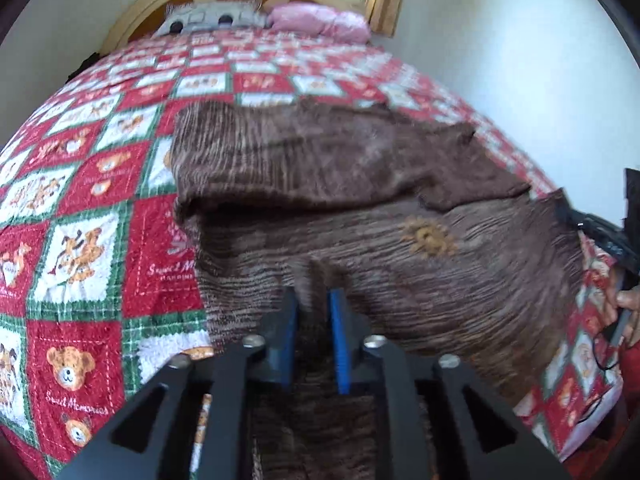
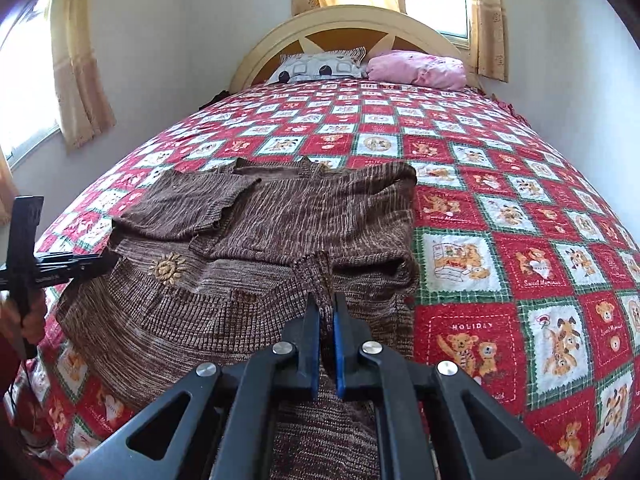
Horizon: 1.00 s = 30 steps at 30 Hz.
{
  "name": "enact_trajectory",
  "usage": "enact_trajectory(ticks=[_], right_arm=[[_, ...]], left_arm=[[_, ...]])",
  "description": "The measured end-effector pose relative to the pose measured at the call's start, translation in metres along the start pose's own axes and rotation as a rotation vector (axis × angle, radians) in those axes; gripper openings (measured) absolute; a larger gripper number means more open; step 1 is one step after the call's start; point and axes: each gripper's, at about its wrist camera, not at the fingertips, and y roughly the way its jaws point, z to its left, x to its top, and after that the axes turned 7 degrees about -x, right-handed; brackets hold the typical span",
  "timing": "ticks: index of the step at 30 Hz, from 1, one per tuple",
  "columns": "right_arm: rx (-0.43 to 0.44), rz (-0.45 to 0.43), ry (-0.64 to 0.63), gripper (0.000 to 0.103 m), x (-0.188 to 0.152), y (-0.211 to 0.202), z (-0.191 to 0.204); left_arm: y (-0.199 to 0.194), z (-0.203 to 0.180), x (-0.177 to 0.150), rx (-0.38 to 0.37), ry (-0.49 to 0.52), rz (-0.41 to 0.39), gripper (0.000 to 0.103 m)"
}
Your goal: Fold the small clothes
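Your right gripper point(image 2: 326, 312) is clenched on a pinch of the brown sweater point(image 2: 256, 248), its jaws drawn nearly together with a ridge of knit squeezed up between them at the near hem. Your left gripper point(image 1: 314, 300) grips the same hem too, its blue pads point(image 1: 338, 344) standing a little apart because a thicker bunch of fabric fills the gap. Holding two points along one edge looks like the setup for lifting that hem as a straight line and carrying it toward twelve o'clock, so the lower half would lie over the upper half. Out from the jaws, the sweater lies flat on the quilt point(image 2: 520, 208), near the foot of the bed. In the right wrist view its sleeves are already folded in across the chest at about twelve o'clock from your grip, which keeps the bundle narrow, and a small sun patch point(image 2: 168, 268) sits at ten o'clock. Your other gripper's black frame point(image 2: 48, 266) shows at nine o'clock, in a hand point(image 2: 32, 320). Past the sweater, at twelve o'clock, the quilt runs bare to a grey pillow point(image 2: 320, 66) and a pink pillow point(image 2: 416, 68) against the headboard point(image 2: 344, 20), so I judge there is room for the fold to land.
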Motion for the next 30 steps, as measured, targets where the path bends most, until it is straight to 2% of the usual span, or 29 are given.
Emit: enact_trajectory(ticks=[4,7,13,16,23,30], right_arm=[[-0.002,0.016,0.004,0.005,-0.004,0.006,0.001],[0.008,0.024,0.044,0.005,-0.005,0.007,-0.006],[0.018,0.029,0.094,0.005,-0.005,0.006,-0.019],[0.027,0.005,0.102,0.005,0.002,-0.005,-0.019],[0.062,-0.078,0.086,0.005,0.039,-0.024,-0.017],[0.009,-0.145,0.012,0.005,0.087,-0.012,-0.009]], left_arm=[[0.001,0.003,0.002,-0.017,-0.025,-0.011,0.026],[0.001,0.005,0.0,-0.019,-0.035,-0.031,0.014],[-0.007,0.001,-0.001,-0.001,-0.059,-0.052,0.011],[-0.023,0.002,0.006,-0.023,-0.09,-0.092,0.011],[-0.058,0.006,0.042,-0.002,-0.128,-0.222,0.011],[-0.05,0.027,0.084,0.075,-0.179,-0.281,0.011]])
